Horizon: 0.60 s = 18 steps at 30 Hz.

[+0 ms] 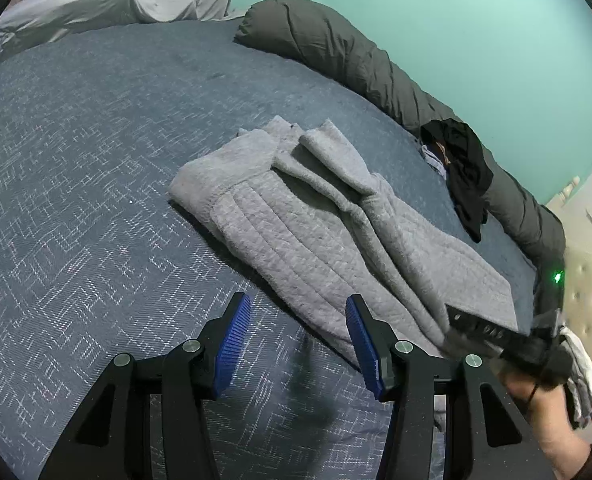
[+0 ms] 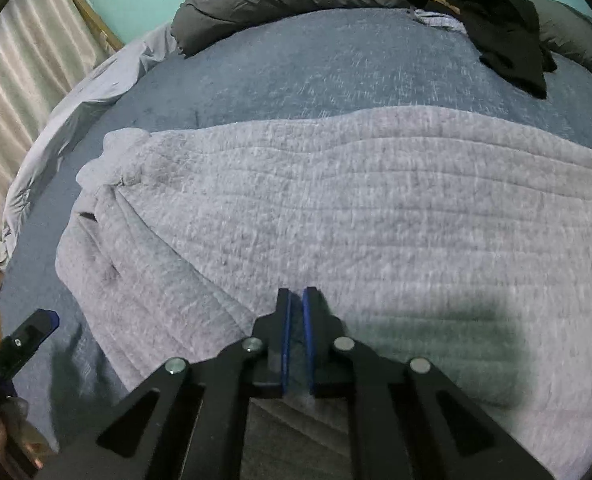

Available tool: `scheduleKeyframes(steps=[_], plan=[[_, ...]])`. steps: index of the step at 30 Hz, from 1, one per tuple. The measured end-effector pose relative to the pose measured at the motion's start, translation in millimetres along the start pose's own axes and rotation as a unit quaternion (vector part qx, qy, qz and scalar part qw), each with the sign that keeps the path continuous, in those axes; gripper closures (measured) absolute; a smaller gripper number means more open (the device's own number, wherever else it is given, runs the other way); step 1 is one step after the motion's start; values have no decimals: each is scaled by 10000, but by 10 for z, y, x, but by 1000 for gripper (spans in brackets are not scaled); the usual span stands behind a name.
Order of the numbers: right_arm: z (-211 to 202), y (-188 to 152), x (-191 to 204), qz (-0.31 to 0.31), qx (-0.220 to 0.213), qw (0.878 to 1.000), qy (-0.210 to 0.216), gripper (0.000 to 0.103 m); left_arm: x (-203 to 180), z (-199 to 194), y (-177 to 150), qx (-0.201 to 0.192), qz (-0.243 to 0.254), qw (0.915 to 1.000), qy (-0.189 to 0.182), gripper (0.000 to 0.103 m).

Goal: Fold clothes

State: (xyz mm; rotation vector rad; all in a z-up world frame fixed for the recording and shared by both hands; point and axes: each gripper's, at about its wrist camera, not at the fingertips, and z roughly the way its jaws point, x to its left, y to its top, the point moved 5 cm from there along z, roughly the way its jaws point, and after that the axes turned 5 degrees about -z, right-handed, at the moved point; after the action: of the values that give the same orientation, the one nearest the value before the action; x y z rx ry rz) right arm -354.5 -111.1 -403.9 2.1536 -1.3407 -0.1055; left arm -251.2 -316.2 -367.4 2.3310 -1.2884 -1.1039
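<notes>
Right tool (image 2: 297, 300) clenched over the rumpled, ribbed grey garment (image 2: 336, 208); left tool (image 1: 298, 320) released.

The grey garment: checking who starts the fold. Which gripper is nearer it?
Right. The right gripper is shut over the grey garment; the left gripper hangs open by its near edge.

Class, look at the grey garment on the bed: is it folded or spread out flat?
Partly folded: the grey garment lies on the bed with layers doubled lengthwise over each other, not spread flat.
</notes>
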Motion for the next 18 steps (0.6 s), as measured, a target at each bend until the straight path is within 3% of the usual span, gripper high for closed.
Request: scheduleKeyframes(steps=[5, 8, 14, 18], plan=[[-244, 45, -17, 181, -253, 9995, -61, 98, -7, -11, 1, 7, 8, 10000, -14, 49], [-204, -82, 35, 252, -105, 9996, 34, 98, -1, -15, 5, 5, -41, 10000, -14, 49], [-129, -193, 124, 31, -5, 9998, -197, 98, -19, -11, -9, 34, -10, 10000, 9, 49], [-285, -187, 134, 267, -157, 9995, -55, 99, -23, -9, -12, 43, -24, 10000, 1, 49]])
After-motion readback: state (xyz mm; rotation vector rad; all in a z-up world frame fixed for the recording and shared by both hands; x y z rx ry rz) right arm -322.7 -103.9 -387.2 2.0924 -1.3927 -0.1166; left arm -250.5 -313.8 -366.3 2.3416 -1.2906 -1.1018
